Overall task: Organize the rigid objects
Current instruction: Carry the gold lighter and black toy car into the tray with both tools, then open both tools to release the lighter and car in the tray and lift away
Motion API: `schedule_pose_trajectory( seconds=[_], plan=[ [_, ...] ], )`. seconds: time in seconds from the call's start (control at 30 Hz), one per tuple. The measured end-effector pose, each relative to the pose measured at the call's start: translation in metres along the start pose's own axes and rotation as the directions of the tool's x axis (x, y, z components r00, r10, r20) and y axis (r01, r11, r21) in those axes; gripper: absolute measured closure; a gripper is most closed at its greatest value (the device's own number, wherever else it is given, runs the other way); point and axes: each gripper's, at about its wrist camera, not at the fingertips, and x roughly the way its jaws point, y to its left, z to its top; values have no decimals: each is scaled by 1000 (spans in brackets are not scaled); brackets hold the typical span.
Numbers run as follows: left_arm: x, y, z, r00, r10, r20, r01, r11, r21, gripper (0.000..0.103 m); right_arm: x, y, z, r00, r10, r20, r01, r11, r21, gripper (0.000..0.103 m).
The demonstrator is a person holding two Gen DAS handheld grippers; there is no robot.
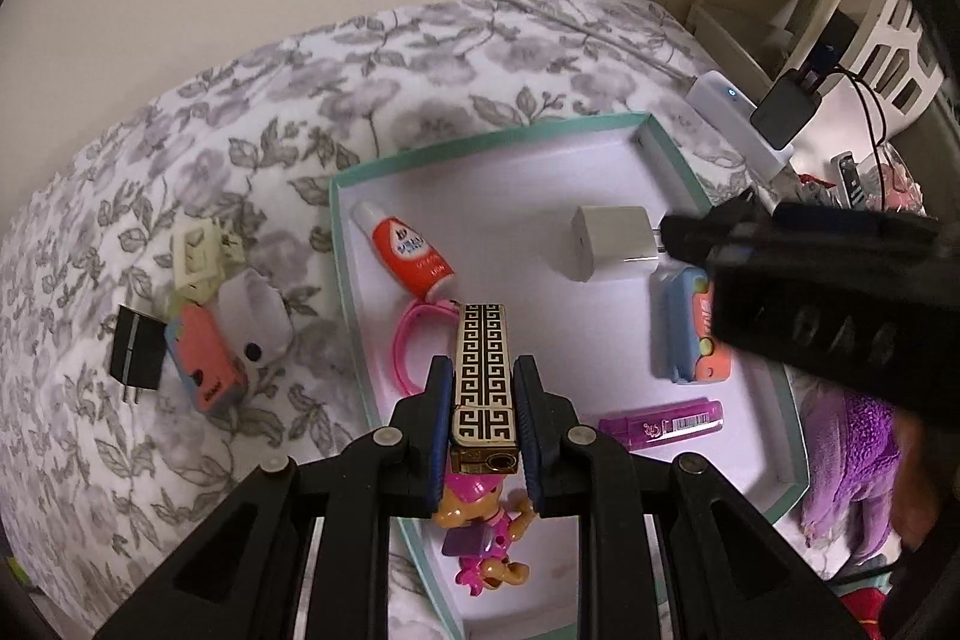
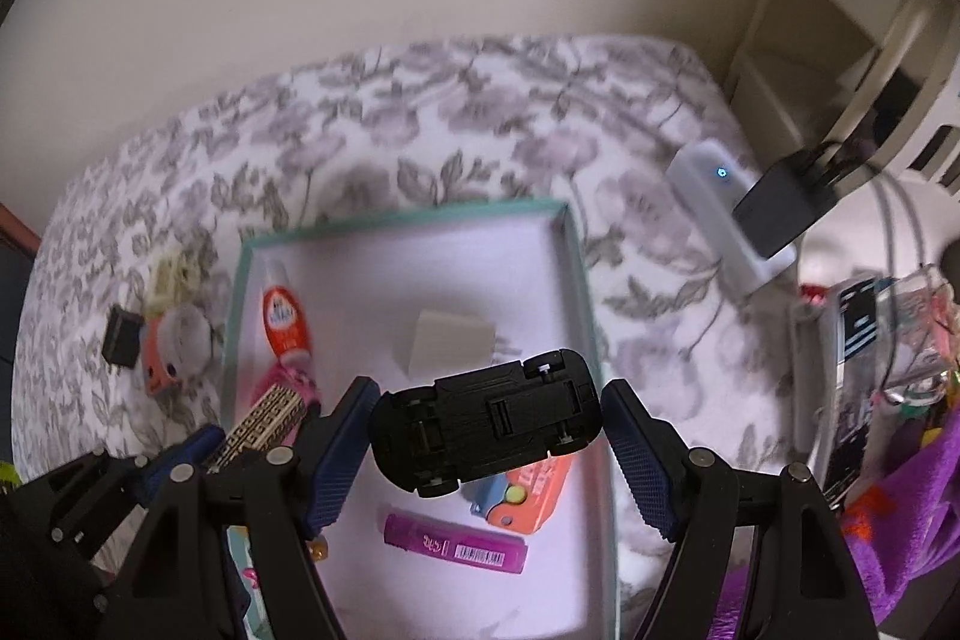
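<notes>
Both grippers are over the teal-rimmed tray on the floral bedspread, pointing steeply down, likely so each load drops straight in. Left gripper is clamped tight on the greek-key lighter, held by its long flat sides so it can't twist. Right gripper spans the black toy car, belly-up; its pads sit close to both ends, but I can't tell if they actually bear on it. In the tray: glue bottle at 10 o'clock, white charger cube near 1, purple highlighter at 4, pink figurine at 6. Black plug and a small pile sit outside at 9, still unsorted
</notes>
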Motion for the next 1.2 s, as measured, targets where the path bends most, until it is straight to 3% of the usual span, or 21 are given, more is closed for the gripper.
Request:
schedule_pose_trajectory(
  seconds=[0.37, 0.9, 0.97, 1.03, 1.1, 1.2],
  plan=[
    [24, -9, -1, 999, 27, -25, -26, 999, 24, 82, 32, 5, -11, 995, 8, -101, -8, 1000, -4, 25],
    [34, -15, -3, 997, 67, -39, -65, 997, 49, 81, 38, 9, -12, 991, 16, -132, -18, 1000, -14, 24],
    [34, -14, -3, 997, 68, -42, -66, 997, 46, 78, 36, 10, -11, 992, 18, -123, -20, 1000, -16, 24],
    [32, -12, -2, 997, 66, -40, -65, 997, 39, 59, 32, 10, -10, 993, 22, -116, -24, 1000, -16, 24],
    [29, -11, -1, 997, 68, -32, -67, 997, 30, 48, 28, 10, -9, 994, 24, -105, -26, 1000, -14, 24],
    [25, -9, 2, 998, 67, -21, -66, 998, 19, 46, 22, 10, -7, 995, 35, -91, -36, 999, -11, 23]
  ],
)
